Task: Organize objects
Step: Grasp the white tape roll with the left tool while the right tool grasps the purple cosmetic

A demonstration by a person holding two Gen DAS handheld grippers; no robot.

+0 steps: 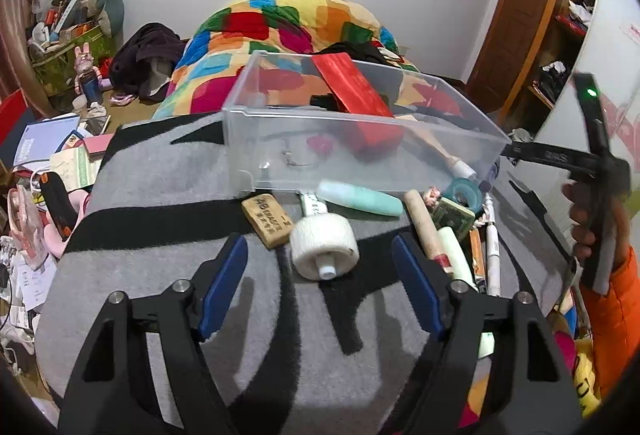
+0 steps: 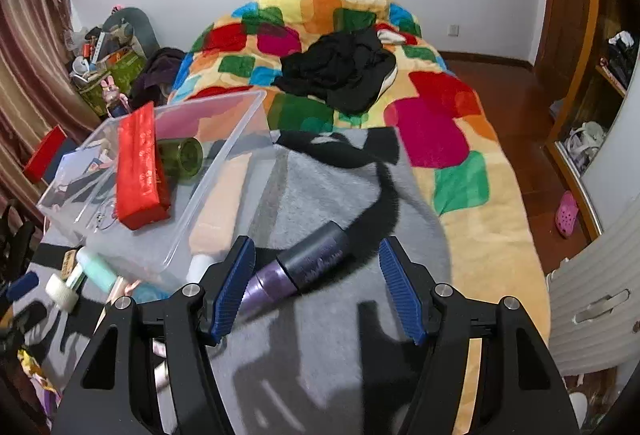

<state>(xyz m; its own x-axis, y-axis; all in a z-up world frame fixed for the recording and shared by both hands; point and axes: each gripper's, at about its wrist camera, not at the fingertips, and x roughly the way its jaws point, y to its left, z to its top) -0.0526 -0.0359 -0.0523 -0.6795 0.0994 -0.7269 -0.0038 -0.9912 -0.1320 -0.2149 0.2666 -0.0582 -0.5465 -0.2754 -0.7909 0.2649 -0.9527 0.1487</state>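
Clear plastic bin (image 1: 360,139) on grey-and-black fleece blanket (image 1: 168,171); contents blur through its walls, only the glossy red box (image 1: 356,103) reads clearly. Left gripper (image 1: 320,275) spread wide, empty, white ribbed roll (image 1: 324,245) lying between its fingers. Right gripper (image 2: 316,287) likewise released; purple-and-grey cylindrical tube (image 2: 300,267) lies between the fingers, ungrasped, its purple end beside the left pad.

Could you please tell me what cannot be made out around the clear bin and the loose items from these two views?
- Left wrist view: items along the right of the blanket are partly hidden by the left gripper finger.
- Left wrist view: the green glass is hidden behind the red box in the clear bin.
- Right wrist view: the label on the purple tube is blurred.
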